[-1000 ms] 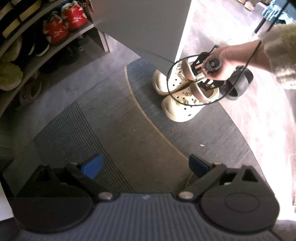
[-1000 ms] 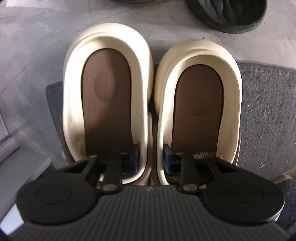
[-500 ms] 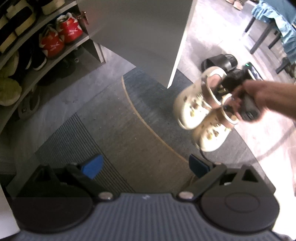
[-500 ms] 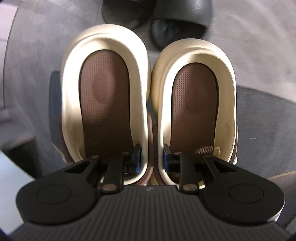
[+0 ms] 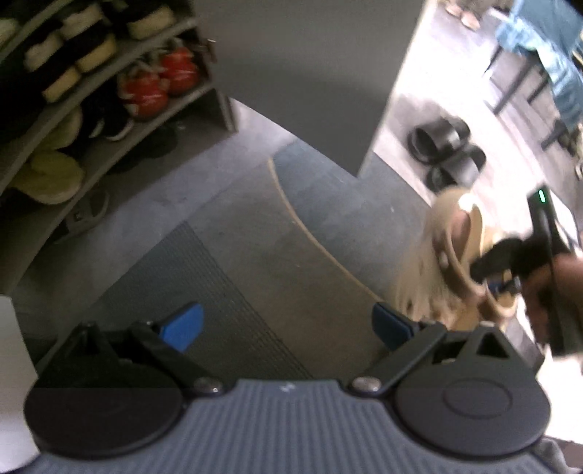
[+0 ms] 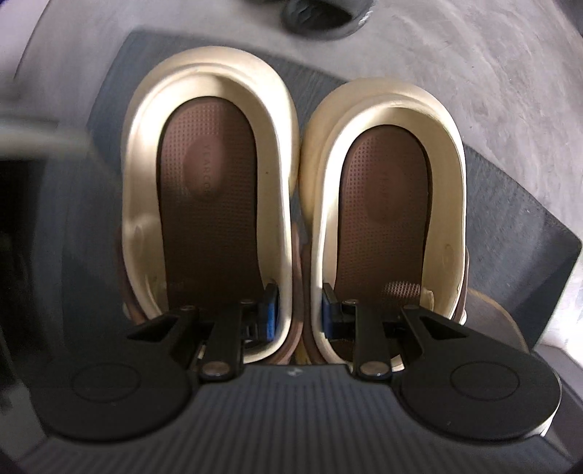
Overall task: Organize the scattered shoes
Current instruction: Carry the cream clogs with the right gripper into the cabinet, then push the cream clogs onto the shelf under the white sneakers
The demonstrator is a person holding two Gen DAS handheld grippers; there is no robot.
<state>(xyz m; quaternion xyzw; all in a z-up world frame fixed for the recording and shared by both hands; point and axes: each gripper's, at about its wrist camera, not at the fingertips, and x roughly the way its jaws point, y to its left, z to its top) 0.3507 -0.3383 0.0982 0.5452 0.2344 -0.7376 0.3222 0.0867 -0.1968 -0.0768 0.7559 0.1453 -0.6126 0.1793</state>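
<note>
My right gripper (image 6: 298, 308) is shut on a pair of cream clogs (image 6: 218, 153) with brown insoles, one finger inside each shoe, pinching their inner walls together. The pair hangs above the grey mat (image 6: 510, 204). In the left wrist view the clogs (image 5: 448, 262) show blurred at the right, held by the right gripper (image 5: 495, 271) in a hand. My left gripper (image 5: 288, 322) is open and empty above the mat (image 5: 255, 237). A shoe rack (image 5: 120, 127) at the upper left holds red sneakers (image 5: 160, 82) and several other shoes.
A pair of black slides (image 5: 448, 149) lies on the pale floor beyond the mat; it also shows in the right wrist view (image 6: 320, 16). A grey cabinet panel (image 5: 298, 65) stands behind the mat. Furniture legs (image 5: 517, 76) stand at the far right.
My right gripper has lifted the clogs off the mat and carried them right and toward the left gripper. The left gripper stays open; its view has shifted toward the rack.
</note>
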